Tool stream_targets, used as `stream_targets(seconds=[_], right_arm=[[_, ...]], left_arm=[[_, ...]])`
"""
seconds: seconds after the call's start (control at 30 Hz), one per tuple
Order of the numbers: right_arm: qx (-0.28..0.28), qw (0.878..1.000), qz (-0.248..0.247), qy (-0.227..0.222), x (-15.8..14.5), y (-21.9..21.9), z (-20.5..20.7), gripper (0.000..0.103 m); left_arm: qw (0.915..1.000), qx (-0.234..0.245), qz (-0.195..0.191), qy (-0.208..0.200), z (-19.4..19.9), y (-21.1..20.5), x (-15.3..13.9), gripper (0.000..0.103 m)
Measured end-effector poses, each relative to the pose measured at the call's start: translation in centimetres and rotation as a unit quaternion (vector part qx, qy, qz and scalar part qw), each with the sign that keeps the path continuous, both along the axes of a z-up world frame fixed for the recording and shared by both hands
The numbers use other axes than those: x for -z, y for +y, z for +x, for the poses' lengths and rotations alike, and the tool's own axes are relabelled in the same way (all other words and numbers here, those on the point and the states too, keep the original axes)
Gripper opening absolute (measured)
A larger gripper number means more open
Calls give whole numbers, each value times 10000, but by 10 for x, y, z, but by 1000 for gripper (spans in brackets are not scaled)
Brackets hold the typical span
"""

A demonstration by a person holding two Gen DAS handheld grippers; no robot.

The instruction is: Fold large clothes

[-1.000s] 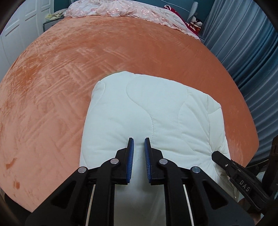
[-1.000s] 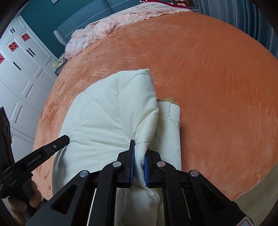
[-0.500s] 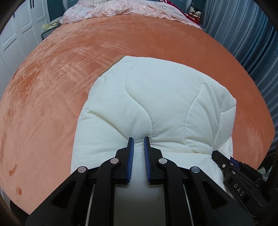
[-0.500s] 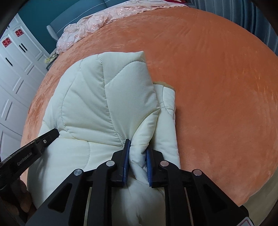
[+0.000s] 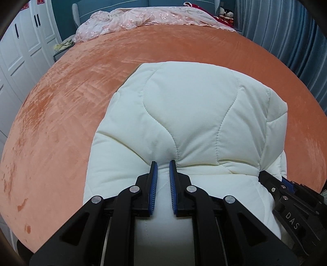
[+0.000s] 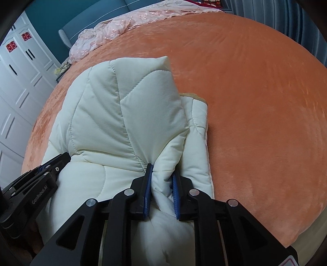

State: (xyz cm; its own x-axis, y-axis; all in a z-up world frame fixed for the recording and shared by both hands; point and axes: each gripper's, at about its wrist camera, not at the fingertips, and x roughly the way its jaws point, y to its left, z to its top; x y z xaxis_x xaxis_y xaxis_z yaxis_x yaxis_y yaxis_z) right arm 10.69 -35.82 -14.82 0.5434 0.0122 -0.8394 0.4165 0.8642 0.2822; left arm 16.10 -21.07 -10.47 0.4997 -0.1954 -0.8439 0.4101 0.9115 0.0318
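Note:
A white quilted coat (image 5: 194, 114) lies folded over itself on the orange bedspread (image 5: 81, 92). My left gripper (image 5: 163, 163) is shut on the coat's near edge, where the stitched seams pucker at its tips. In the right wrist view the coat (image 6: 122, 114) rises in a padded fold with a beige lining edge (image 6: 196, 97) beside it. There my right gripper (image 6: 161, 169) is shut on a bunched fold of the coat, which fills the gap between its blue pads. Each gripper shows in the other's view: the right gripper (image 5: 265, 176) and the left gripper (image 6: 61, 159), both at the coat's near edge.
Pink embroidered bedding (image 5: 143, 18) is heaped at the head of the bed. White wardrobe doors (image 5: 18, 51) stand to the left and blue curtains (image 5: 296, 30) hang on the right. Orange bedspread (image 6: 255, 92) stretches bare to the right of the coat.
Both grippers have sunk toward the bed with the coat's edge, and the folded top layer now fills more of both views. The right jaws stand slightly wider around the bunched fabric.

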Motion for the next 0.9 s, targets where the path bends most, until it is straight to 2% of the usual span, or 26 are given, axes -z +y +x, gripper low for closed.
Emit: stream_targets(seconds=[0.1,0.23,0.37,0.43,0.5,0.6,0.63,0.67,0.7,0.73,0.8,0.83,0.9], right_arm=[[-6,9996,273,-63,-1,-7,-3,17],[345,9945,992,-38,-27,-32,-9,31],[741,9896,1117,-516,-63,-47,-4,42],[802,9873,1228,-616,-72,-51,12,55],[822,9874,1246,-522,-72,-54,36,63],[1084,9865,1222,-83,-54,-61,67,63],[1115,9851,1312,38,-47,-61,74,59],[1061,9835,1464,92,-40,-60,79,48],[928,9824,1620,29,-37,-59,82,17],[895,9832,1589,-118,-39,-58,81,14],[860,9881,1149,-547,-51,-54,69,10],[895,9899,908,-618,-53,-53,63,10],[1060,9898,736,-606,-46,-55,53,10]], left_arm=[[9999,45,-92,89,-1,7,-7,11],[9934,-96,-919,681,10,38,-34,15],[9860,-486,-1324,893,47,66,-56,16],[9841,-625,-1347,971,69,72,-62,16],[9835,-641,-1272,1118,89,70,-61,16],[9812,-741,-1216,1304,107,65,-52,17],[9794,-784,-1258,1373,110,64,-49,17],[9777,-796,-1300,1442,111,64,-46,17],[9756,-800,-1353,1533,113,60,-42,16],[9740,-788,-1410,1586,113,57,-39,16],[9729,-698,-1511,1604,110,47,-36,16],[9731,-639,-1527,1601,109,42,-34,16],[9745,-524,-1529,1558,103,28,-29,16]])
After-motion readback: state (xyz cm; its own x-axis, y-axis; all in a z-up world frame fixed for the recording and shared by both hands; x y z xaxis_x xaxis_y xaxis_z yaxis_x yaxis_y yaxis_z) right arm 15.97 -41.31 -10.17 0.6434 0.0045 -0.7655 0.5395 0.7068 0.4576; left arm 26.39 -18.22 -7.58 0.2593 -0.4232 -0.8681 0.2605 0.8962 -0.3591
